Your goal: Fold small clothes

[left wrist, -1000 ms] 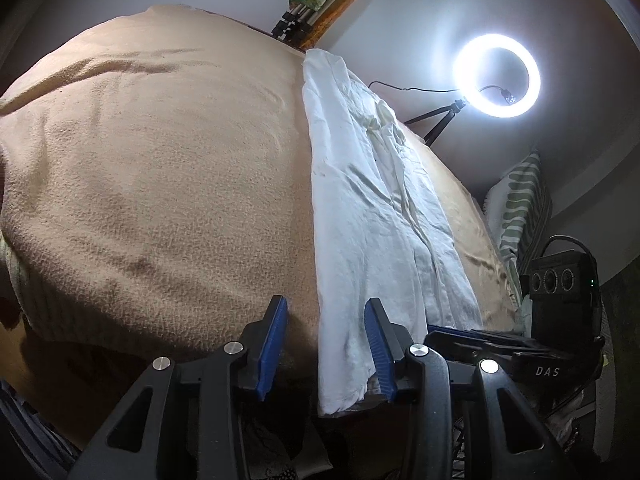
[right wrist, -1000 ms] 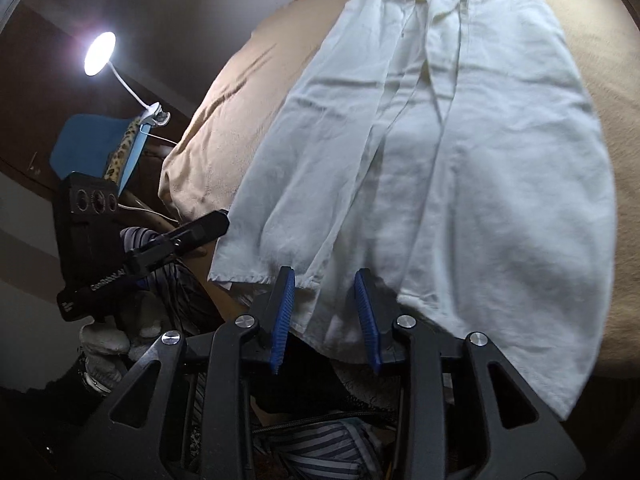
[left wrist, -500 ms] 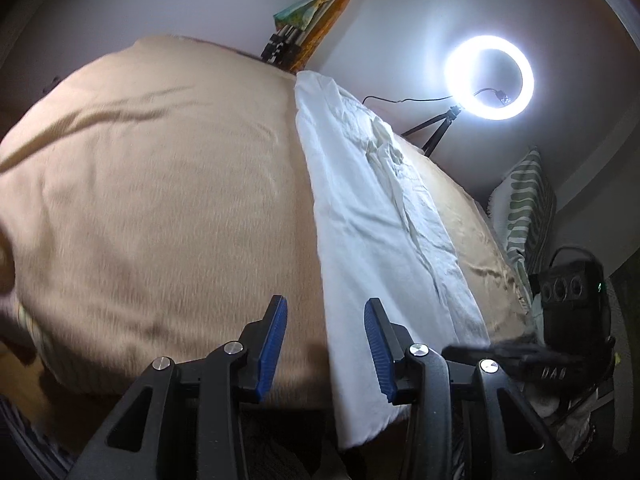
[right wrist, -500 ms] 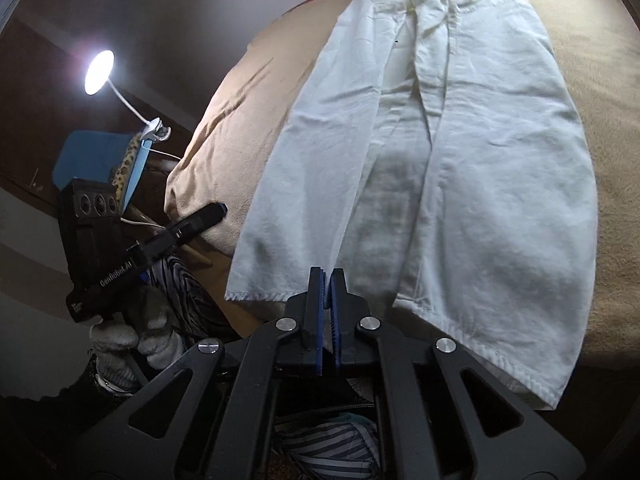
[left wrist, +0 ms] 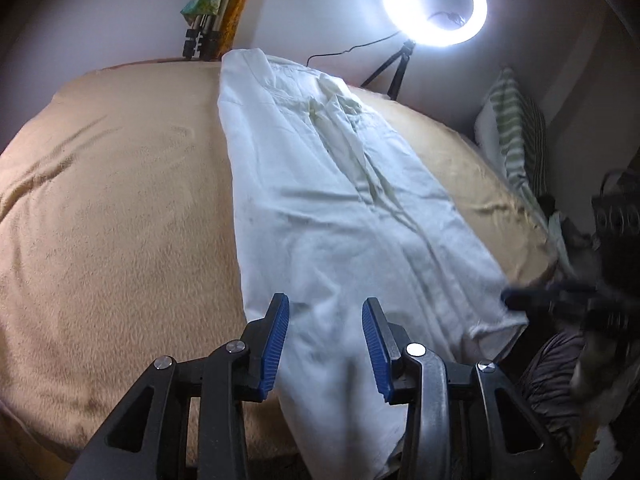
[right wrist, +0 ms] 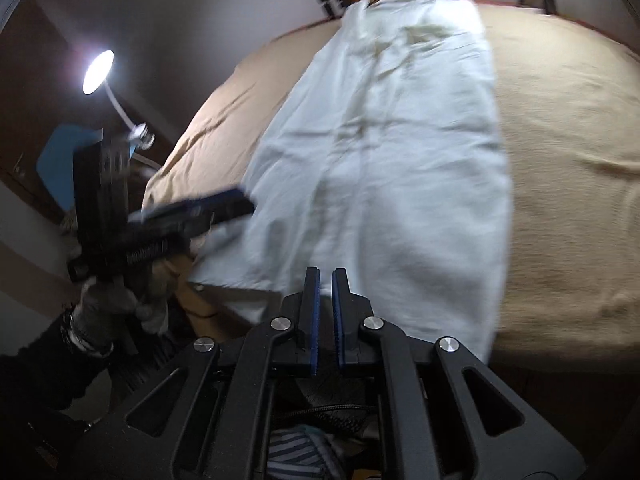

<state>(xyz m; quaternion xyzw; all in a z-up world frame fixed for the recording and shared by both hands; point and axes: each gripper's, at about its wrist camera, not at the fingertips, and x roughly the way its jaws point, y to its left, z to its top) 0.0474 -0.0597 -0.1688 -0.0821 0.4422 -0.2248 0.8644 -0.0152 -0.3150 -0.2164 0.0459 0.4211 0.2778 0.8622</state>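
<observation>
White trousers lie lengthwise on a beige blanket, waist at the far end. My left gripper is open over the near end of one leg. Cloth lies between its blue pads, which do not press on it. My right gripper is at the near hem with its pads a sliver apart and easing open. The hem is pinched between them and raised off the bed. In the left wrist view the right gripper is a blur at the hem's right corner. A gloved hand holds the left gripper.
A ring light on a tripod stands behind the bed, with a striped pillow to its right. A desk lamp and a blue chair back are off the bed's left side. Bundled poles lean on the far wall.
The right gripper closed at the hem and rose with it. The left gripper rolled and slid across, so the trouser leg now lies between its fingers instead of beside them.
</observation>
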